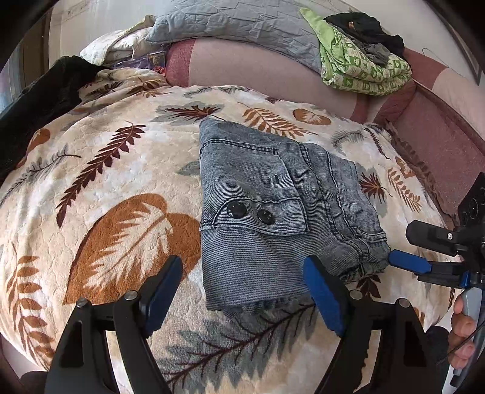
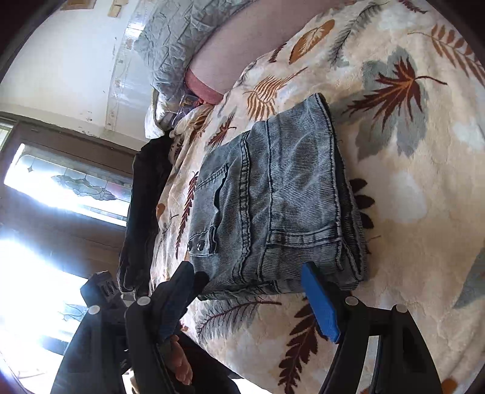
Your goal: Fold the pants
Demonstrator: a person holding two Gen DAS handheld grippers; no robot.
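The grey-blue denim pants (image 1: pixel 272 206) lie folded into a compact stack on the leaf-print blanket (image 1: pixel 106 181); two black buttons face up. My left gripper (image 1: pixel 242 272) is open and empty, hovering just at the stack's near edge. My right gripper (image 2: pixel 248 282) is open and empty at the stack's right side; the pants (image 2: pixel 272 197) fill the middle of the right wrist view. The right gripper's blue pad (image 1: pixel 409 262) shows in the left wrist view, close to the stack's right corner.
A grey quilted pillow (image 1: pixel 236 24) and a green patterned cloth pile (image 1: pixel 363 66) lie at the far end of the bed. A dark garment (image 1: pixel 39 100) lies at the blanket's left edge. A window (image 2: pixel 60 181) and wall are beyond the bed.
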